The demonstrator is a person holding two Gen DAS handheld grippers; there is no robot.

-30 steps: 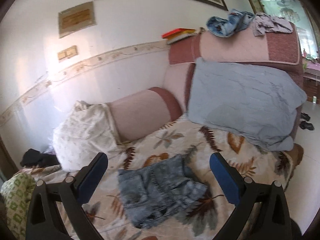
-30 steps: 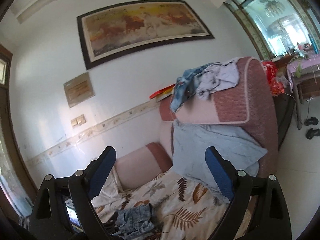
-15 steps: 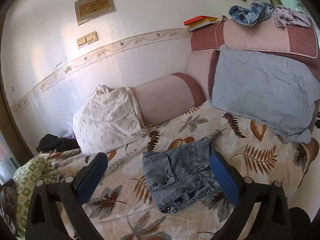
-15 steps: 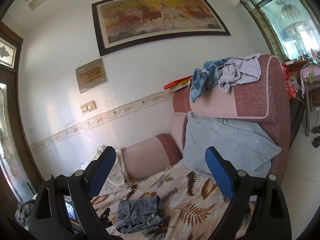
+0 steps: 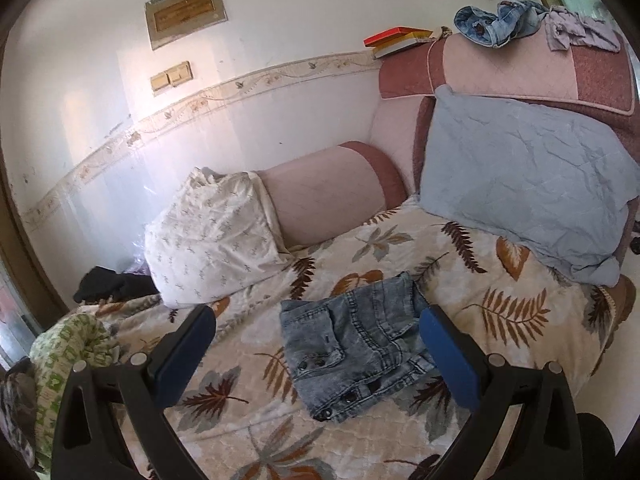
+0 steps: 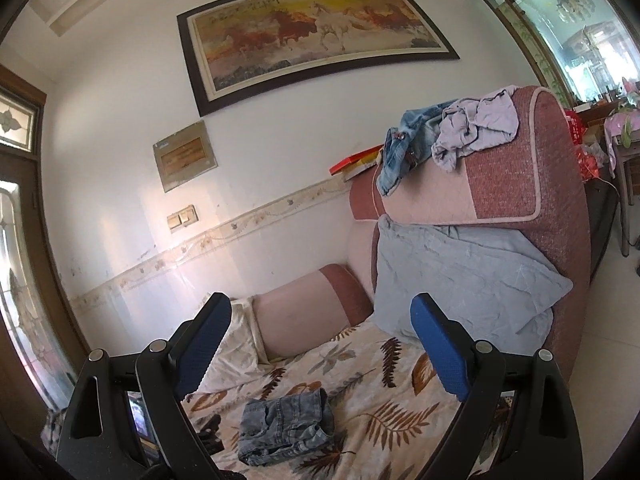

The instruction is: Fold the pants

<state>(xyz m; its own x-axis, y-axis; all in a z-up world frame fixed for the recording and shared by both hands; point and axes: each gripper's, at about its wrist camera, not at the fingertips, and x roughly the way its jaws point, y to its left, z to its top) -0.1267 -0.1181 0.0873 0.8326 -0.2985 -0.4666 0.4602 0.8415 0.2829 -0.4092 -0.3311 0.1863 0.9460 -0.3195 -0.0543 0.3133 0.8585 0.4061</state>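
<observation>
A pair of grey-blue denim pants (image 5: 356, 340) lies folded into a small bundle on the leaf-print bedspread (image 5: 508, 304). My left gripper (image 5: 316, 336) hangs open just above and in front of the bundle, nothing between its blue pads. In the right wrist view the same pants (image 6: 286, 426) lie low in the frame. My right gripper (image 6: 320, 332) is open, held higher and further back, pointing level toward the sofa back, and holds nothing.
A light blue pillow (image 5: 524, 184) leans on the pink sofa back (image 5: 508, 76). Denim and lilac clothes (image 6: 448, 136) lie heaped on top of it. A white patterned pillow (image 5: 212, 236), a pink bolster (image 5: 324, 196) and a green blanket (image 5: 68, 352) lie at the left.
The left wrist view has swung left and tilted, so the pants slid right toward the right finger. The right gripper sank slightly, bringing more of the bed and the pants into view.
</observation>
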